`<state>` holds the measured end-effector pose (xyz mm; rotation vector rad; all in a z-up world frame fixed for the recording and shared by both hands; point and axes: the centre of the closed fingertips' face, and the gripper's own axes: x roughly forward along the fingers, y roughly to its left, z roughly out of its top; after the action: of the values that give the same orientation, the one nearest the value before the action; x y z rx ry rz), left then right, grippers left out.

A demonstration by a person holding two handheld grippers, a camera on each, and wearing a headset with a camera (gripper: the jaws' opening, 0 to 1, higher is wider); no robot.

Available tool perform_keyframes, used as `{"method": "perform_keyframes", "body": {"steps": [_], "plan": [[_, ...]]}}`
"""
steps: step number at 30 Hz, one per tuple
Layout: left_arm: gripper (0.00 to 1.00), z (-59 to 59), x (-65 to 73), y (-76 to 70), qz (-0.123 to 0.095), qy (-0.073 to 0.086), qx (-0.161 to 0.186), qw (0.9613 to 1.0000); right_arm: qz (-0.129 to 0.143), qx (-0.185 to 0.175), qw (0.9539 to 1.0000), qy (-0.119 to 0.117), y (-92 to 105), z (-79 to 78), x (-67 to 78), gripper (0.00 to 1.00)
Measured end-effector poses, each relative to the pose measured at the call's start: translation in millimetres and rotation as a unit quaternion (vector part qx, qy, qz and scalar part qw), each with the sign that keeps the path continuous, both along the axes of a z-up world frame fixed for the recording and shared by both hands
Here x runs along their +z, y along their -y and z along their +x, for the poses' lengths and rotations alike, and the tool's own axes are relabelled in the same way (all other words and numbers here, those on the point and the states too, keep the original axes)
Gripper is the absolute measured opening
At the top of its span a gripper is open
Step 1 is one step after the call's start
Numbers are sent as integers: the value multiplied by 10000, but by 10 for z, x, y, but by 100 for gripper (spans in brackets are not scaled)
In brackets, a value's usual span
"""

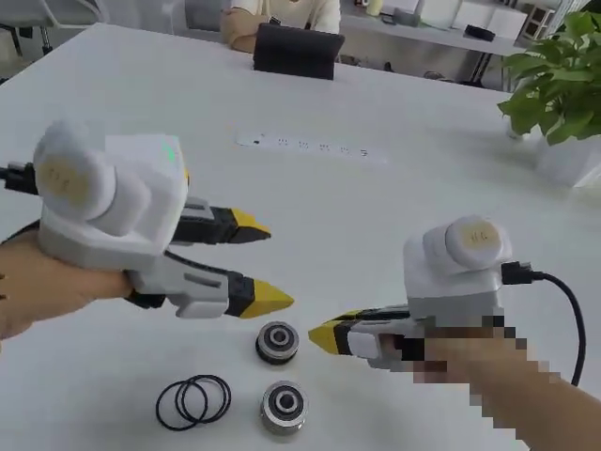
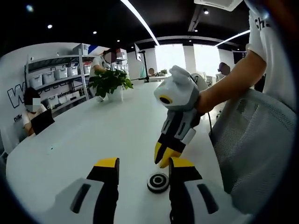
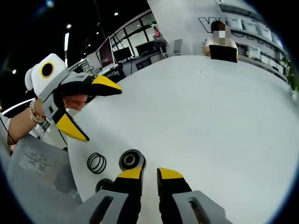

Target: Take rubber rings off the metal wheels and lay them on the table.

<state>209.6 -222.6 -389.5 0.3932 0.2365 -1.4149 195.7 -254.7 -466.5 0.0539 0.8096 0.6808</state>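
Two metal wheels lie on the white table [image 1: 394, 207]. The nearer-centre wheel [image 1: 278, 341] has a dark rim, and the one closer to me [image 1: 283, 406] looks more silver. Loose black rubber rings [image 1: 192, 401] lie flat to their left. My left gripper [image 1: 261, 263] hovers open above and left of the wheels, nothing between its jaws. My right gripper [image 1: 324, 336] is shut and empty, its yellow tips just right of the dark-rimmed wheel. That wheel [image 2: 158, 182] sits between the open left gripper [image 2: 145, 163] and the right gripper [image 2: 164, 153]. From the right gripper [image 3: 150, 174], the wheel [image 3: 131, 159], the rings [image 3: 96, 163] and the left gripper [image 3: 96, 109] lie ahead.
A white power strip [image 1: 310, 146] lies mid-table. A potted plant [image 1: 559, 80] stands at the far right. A person sits behind a dark laptop [image 1: 296, 52] at the far edge. A black cable [image 1: 563, 310] trails from the right gripper.
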Motion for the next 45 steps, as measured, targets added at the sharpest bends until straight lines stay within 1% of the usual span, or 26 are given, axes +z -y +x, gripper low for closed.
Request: {"method": "perform_keyframes", "body": {"steps": [3,7,10,13,16,17,19,21,27,30,32,34,38,42,45], "plan": [[35,-30,-120,23,127,-7,-21,9999,-40,124,9999,-13,-36,-31,-22,9],[32,-61,-252,50,235,-66,-35,9997,-87,248,9997,-14,-67,-62,-43,10],[29,-60,-350,55,332,-94,17,9994,-93,321,9994,-36,-93,-83,-61,10],[26,-100,-457,61,499,-83,-32,9987,-112,397,9991,-42,-116,-102,-81,11],[22,-119,-533,74,575,-139,-66,9982,-130,467,9988,-46,-137,-120,-96,11],[21,-129,-558,74,622,-140,-93,9979,-137,485,9987,-51,-143,-126,-102,12],[19,-148,-593,83,646,-155,-139,9977,-161,525,9985,-62,-152,-138,-114,12],[19,-155,-613,87,625,-229,-132,9977,-174,547,9983,-48,-154,-139,-118,13],[15,-126,-679,74,677,-283,-35,9973,-189,594,9980,-56,-169,-152,-135,13],[12,-137,-682,87,588,-416,-8,9974,-189,621,9979,-48,-178,-155,-136,13],[10,-153,-685,90,572,-432,-34,9974,-187,641,9978,-29,-182,-153,-135,14],[10,-154,-685,92,565,-415,-38,9975,-185,647,9977,-13,-186,-151,-131,14],[10,-156,-688,88,533,-493,-2,9974,-193,677,9975,5,-194,-154,-131,14],[10,-159,-692,74,523,-504,-29,9974,-196,667,9976,7,-188,-150,-129,14],[10,-163,-694,65,524,-551,-33,9971,-196,662,9976,9,-186,-148,-128,14]]}}
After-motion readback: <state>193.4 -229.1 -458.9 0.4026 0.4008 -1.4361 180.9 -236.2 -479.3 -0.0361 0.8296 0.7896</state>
